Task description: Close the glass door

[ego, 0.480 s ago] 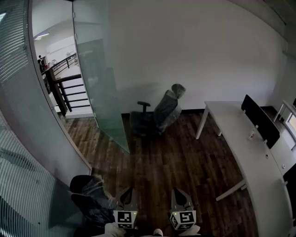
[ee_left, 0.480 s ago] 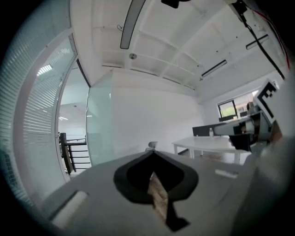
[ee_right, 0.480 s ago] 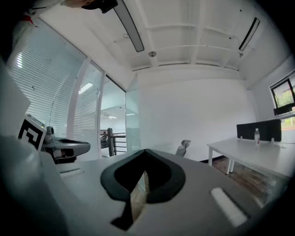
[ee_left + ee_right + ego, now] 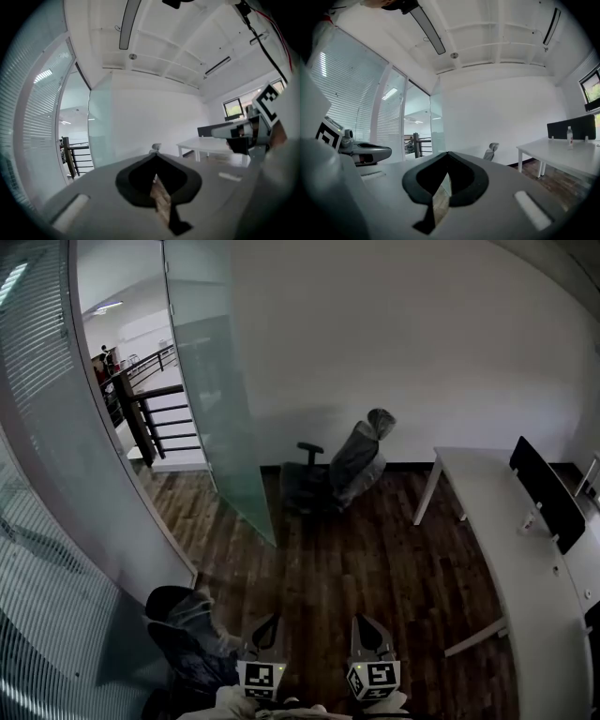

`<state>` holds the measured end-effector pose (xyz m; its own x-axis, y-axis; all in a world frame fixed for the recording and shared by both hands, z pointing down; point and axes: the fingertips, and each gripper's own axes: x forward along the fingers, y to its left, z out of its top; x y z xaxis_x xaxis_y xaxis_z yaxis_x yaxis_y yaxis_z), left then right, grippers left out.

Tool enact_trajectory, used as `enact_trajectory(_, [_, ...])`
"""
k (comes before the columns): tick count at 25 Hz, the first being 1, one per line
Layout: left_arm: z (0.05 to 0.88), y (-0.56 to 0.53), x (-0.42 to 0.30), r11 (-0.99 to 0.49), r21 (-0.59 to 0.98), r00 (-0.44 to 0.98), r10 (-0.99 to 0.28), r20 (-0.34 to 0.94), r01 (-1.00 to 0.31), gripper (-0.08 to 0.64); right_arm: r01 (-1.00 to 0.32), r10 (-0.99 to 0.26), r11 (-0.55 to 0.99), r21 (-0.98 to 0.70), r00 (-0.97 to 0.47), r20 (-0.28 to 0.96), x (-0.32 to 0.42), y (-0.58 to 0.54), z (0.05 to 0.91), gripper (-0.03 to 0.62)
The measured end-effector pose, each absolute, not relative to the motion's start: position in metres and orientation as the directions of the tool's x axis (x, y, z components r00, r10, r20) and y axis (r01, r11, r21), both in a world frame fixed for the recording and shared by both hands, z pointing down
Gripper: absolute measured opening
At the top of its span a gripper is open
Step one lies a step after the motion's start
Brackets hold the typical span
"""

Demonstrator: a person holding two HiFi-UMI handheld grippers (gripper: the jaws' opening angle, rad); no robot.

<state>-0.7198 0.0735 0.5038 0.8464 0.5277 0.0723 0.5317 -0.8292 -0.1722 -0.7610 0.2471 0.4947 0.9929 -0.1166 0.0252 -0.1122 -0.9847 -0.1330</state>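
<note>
The tall, frosted, pale-green glass door [image 4: 217, 409] stands swung open into the room, well ahead and to the left of both tools, its free upright edge turned toward them. The left tool [image 4: 267, 622] is the nearer one. Its jaws are closed on nothing, as are those of the right tool [image 4: 367, 622].

Frosted glass door [image 4: 217, 399], wide open
</note>
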Motion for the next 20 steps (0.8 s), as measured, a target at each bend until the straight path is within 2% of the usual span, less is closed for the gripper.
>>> enact_trajectory(9, [0.507, 0.092, -0.673, -0.817, -0.171, 0.834, 0.546, 0.072, 0.550, 0.002, -0.104, -0.104, -0.987, -0.125, 0.995, -0.005, -0.716, 0.260, 0.493, 0.005])
enact_trajectory(20, [0.520, 0.111, -0.538, -0.797, -0.168, 0.814, 0.574, 0.088, 0.580, 0.002, -0.068, -0.072, -0.991, -0.117, 0.997, 0.031, -0.585, 0.276, 0.510, 0.005])
